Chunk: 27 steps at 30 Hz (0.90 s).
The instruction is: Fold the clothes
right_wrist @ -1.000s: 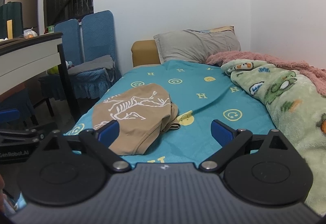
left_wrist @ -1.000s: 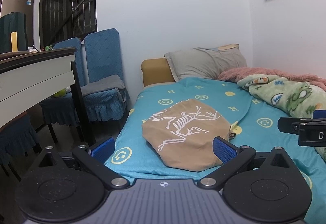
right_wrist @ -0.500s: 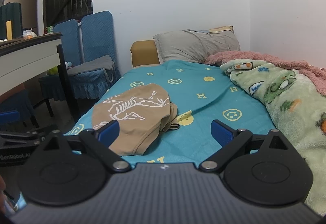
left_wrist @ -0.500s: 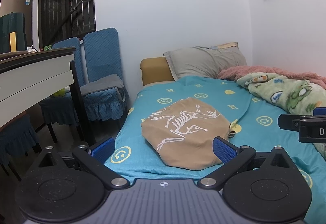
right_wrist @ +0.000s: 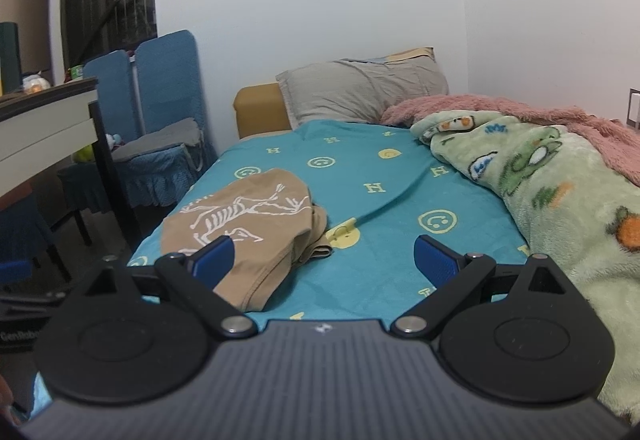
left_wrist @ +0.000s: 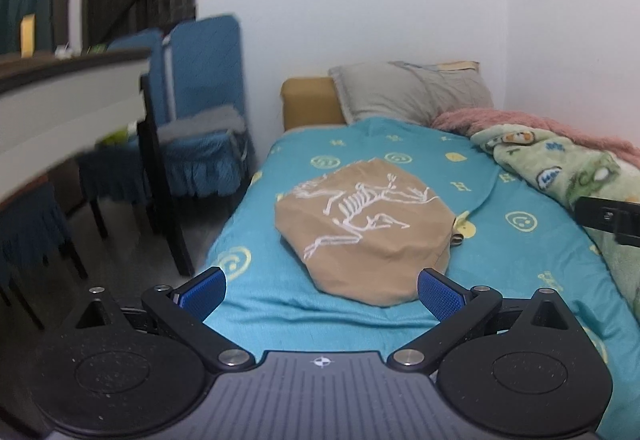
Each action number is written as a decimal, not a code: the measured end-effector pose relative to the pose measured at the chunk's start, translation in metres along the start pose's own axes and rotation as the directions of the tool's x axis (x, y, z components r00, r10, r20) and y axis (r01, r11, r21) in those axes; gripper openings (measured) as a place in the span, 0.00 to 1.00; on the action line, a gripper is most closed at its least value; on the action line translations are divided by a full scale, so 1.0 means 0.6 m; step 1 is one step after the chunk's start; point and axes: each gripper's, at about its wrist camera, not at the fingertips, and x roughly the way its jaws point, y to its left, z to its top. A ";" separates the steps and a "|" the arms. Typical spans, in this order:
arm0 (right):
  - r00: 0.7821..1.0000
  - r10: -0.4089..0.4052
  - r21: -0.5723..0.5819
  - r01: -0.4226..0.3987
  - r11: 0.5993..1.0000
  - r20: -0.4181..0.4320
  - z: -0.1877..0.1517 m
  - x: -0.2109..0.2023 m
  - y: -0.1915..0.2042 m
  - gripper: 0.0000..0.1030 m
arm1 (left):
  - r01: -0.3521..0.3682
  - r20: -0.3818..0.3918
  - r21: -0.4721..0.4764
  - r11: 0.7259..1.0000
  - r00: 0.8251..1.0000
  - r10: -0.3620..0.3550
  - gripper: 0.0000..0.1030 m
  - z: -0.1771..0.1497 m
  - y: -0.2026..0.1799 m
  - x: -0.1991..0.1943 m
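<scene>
left tongs: my left gripper [left_wrist: 320, 294] has its blue pads spread wide with nothing between them. it hangs over the near end of the bed, aimed right at the shirt.
right tongs: same deal, right gripper [right_wrist: 324, 260] is wide open and holding nothing. it sits off to the shirt's right, so its left pad overlaps the tan cloth in that view, but i can't tell whether it touches.
task thing: tan shirt [left_wrist: 362, 228] with a white skeleton print lies on the teal bedsheet [left_wrist: 520, 260], toward the left edge of the bed and nearer the foot than the pillow [left_wrist: 412, 90]. it's a rounded bundle with the print facing up, and some layers and a hem stick out on its right side [right_wrist: 316, 236].
step in hand: honestly can't pin it. a lumpy bundle like this fits a shirt dropped and waiting to be laid flat, and it also fits one tucked in on itself after rough folds. neither tong is on it either way.
next move calls for: whatever comes, i'd want a clean look at which edges are free, since the loose layers on the right look easy to pinch double.
surroundings: green cartoon blanket [right_wrist: 560, 192] bunched along the right, blue chairs [left_wrist: 200, 80] and a desk [left_wrist: 60, 100] off left.
</scene>
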 end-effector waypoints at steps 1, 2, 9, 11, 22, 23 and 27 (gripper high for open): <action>1.000 -0.009 0.001 0.009 1.000 0.005 0.001 -0.001 -0.002 0.95 | -0.011 -0.017 -0.006 1.000 1.000 0.011 1.00 -0.002 -0.001 0.007; 1.000 -0.018 0.004 0.018 1.000 0.010 0.002 -0.003 -0.006 0.95 | -0.022 -0.034 -0.012 1.000 0.999 0.021 1.00 -0.003 -0.001 0.015; 0.998 -0.067 0.054 0.066 0.996 0.023 0.011 -0.014 -0.040 0.95 | 0.022 -0.166 0.030 0.999 0.986 -0.016 1.00 -0.008 -0.035 0.075; 0.996 -0.091 0.064 0.090 0.994 0.017 0.012 -0.016 -0.049 0.95 | 0.030 -0.216 0.054 0.998 0.976 -0.018 1.00 -0.007 -0.047 0.102; 0.990 -0.133 0.235 0.140 0.962 -0.046 0.007 -0.002 -0.134 0.95 | 0.170 -0.310 0.168 0.971 0.944 -0.112 0.94 0.007 -0.117 0.255; 0.989 -0.136 0.236 0.145 0.961 -0.056 0.005 0.006 -0.135 0.95 | 0.190 -0.305 0.178 0.966 0.943 -0.129 0.93 0.004 -0.124 0.270; 0.984 -0.147 0.226 0.166 0.960 -0.099 -0.007 0.046 -0.136 0.95 | 0.242 -0.257 0.250 0.937 0.950 -0.176 0.87 -0.020 -0.152 0.315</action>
